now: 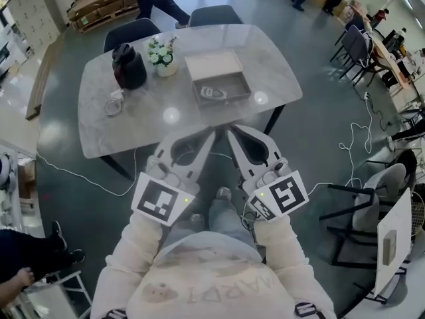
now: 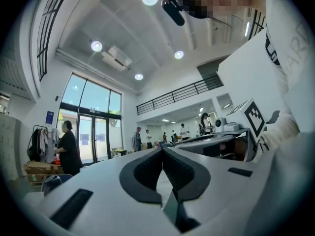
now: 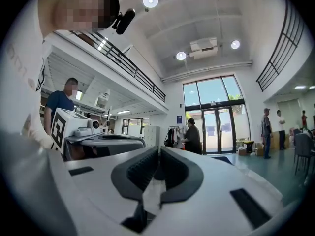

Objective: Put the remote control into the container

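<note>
In the head view the remote control (image 1: 212, 93), pale with a dark face, lies inside the open cardboard container (image 1: 234, 80) on the grey table (image 1: 153, 121). Both grippers are held close to the person's body, at the table's near edge, well short of the container. The left gripper (image 1: 211, 133) is shut with nothing between its jaws. Beside it, the right gripper (image 1: 231, 131) is also shut and empty. The left gripper view shows the left gripper (image 2: 162, 150) closed tip to tip, aimed up into the hall. The right gripper view shows the right gripper (image 3: 159, 149) the same way. Neither gripper view shows the table.
A black jug (image 1: 129, 66), a small pot of white flowers (image 1: 162, 55) and a coiled item (image 1: 114, 104) stand on the table's left half. Two dark chairs (image 1: 214, 14) sit at the far side, another chair (image 1: 372, 191) to the right. Cables trail on the floor. People stand in the hall.
</note>
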`<state>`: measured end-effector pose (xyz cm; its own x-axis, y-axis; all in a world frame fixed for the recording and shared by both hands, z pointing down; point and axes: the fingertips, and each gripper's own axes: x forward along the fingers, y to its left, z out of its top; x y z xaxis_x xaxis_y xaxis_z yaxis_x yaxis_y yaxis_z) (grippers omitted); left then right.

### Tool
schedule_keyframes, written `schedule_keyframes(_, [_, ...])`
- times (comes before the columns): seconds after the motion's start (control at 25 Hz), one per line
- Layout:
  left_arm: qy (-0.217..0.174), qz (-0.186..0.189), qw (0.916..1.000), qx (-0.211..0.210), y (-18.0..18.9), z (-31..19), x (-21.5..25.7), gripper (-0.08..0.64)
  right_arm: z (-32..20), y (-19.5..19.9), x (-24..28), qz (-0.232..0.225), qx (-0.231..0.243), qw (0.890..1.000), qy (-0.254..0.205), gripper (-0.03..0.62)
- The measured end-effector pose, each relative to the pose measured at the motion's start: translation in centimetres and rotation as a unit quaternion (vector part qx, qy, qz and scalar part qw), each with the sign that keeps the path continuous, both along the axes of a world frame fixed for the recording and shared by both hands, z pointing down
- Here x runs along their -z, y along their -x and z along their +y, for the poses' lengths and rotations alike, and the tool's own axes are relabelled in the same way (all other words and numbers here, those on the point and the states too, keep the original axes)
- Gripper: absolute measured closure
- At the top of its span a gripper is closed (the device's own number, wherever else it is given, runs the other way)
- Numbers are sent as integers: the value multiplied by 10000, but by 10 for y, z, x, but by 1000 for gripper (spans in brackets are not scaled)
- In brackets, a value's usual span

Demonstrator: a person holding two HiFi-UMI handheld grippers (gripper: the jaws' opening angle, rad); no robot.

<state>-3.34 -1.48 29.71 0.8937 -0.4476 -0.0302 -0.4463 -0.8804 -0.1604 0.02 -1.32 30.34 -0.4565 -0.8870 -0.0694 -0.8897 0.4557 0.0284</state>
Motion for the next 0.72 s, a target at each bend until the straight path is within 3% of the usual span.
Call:
schedule_keyframes(0.48, [-39, 121, 9995, -302, 14, 40, 12, 549, 46, 12, 17, 269, -412, 9987, -100, 566])
schedule_keyframes(0.72, [-77, 151, 9995, -250, 10, 48, 19, 549, 59, 6, 20, 117, -370, 9992, -128, 572])
